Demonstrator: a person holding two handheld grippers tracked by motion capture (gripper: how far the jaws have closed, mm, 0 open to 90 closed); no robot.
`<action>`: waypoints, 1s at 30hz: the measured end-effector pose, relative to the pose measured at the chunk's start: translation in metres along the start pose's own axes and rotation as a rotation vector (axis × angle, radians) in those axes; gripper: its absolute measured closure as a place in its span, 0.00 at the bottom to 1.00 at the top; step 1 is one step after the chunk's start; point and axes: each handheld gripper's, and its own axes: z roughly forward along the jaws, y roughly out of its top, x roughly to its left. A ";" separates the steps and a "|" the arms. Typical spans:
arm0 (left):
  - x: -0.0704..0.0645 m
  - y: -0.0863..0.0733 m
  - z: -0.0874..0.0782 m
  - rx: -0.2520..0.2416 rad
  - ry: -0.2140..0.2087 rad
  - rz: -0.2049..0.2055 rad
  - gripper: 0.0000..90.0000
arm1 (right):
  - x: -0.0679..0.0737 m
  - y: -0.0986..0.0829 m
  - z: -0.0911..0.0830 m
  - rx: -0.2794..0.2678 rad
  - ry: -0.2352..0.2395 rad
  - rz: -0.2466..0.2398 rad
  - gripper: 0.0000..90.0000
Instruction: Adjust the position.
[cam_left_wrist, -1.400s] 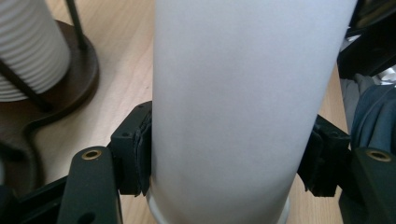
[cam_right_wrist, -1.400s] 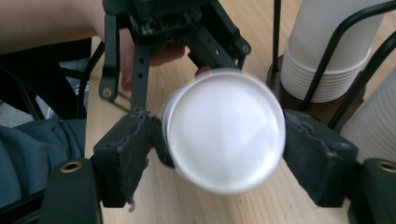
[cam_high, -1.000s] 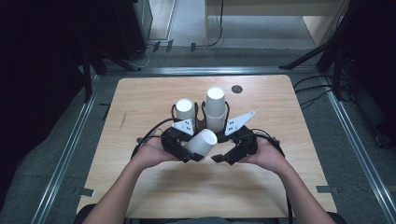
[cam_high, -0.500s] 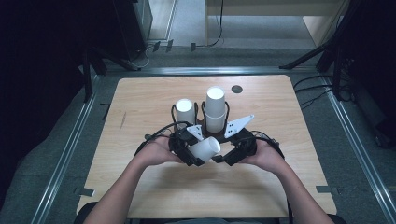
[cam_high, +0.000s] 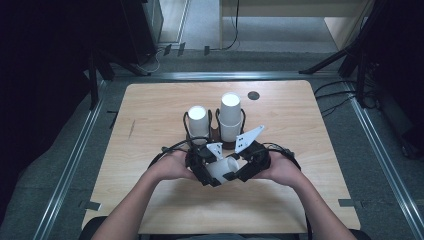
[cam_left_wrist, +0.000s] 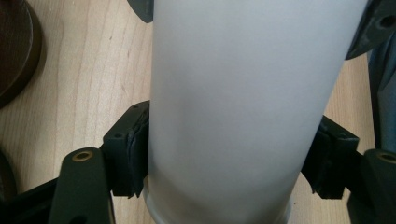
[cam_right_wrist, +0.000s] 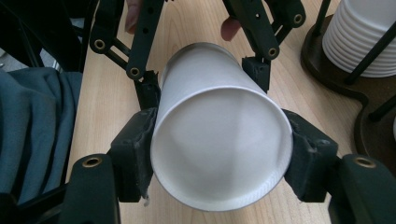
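A white paper cup (cam_high: 221, 170) lies on its side just above the wooden table (cam_high: 150, 115), held between both grippers. My left gripper (cam_high: 206, 169) is shut on one end of it. In the left gripper view the cup (cam_left_wrist: 238, 107) runs up between the black pads (cam_left_wrist: 127, 154). My right gripper (cam_high: 243, 169) is shut on the other end. In the right gripper view, the cup's round end (cam_right_wrist: 219, 154) faces the camera from inside my right gripper (cam_right_wrist: 222, 158). The left gripper's fingers (cam_right_wrist: 145, 88) clamp the far end.
Two stacks of white cups, a shorter one (cam_high: 198, 122) and a taller one (cam_high: 230, 116), stand in a dark wire holder just beyond the grippers. The holder's base (cam_right_wrist: 345, 79) is close on the right in the right gripper view. A small black disc (cam_high: 253, 95) lies at the back.
Both hands have drawn the cup away from the holder toward the table's front edge. The two grippers have come closer together around it.
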 end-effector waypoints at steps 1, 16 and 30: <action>0.001 -0.001 -0.001 -0.038 0.009 -0.027 0.19 | 0.000 0.001 -0.002 -0.002 -0.003 0.000 0.38; 0.004 -0.015 -0.010 -0.249 0.054 -0.100 0.08 | -0.006 -0.003 -0.023 -0.083 -0.035 0.050 0.38; -0.001 -0.017 -0.007 -0.324 0.043 -0.083 0.23 | -0.004 0.001 -0.036 -0.123 -0.013 0.052 0.38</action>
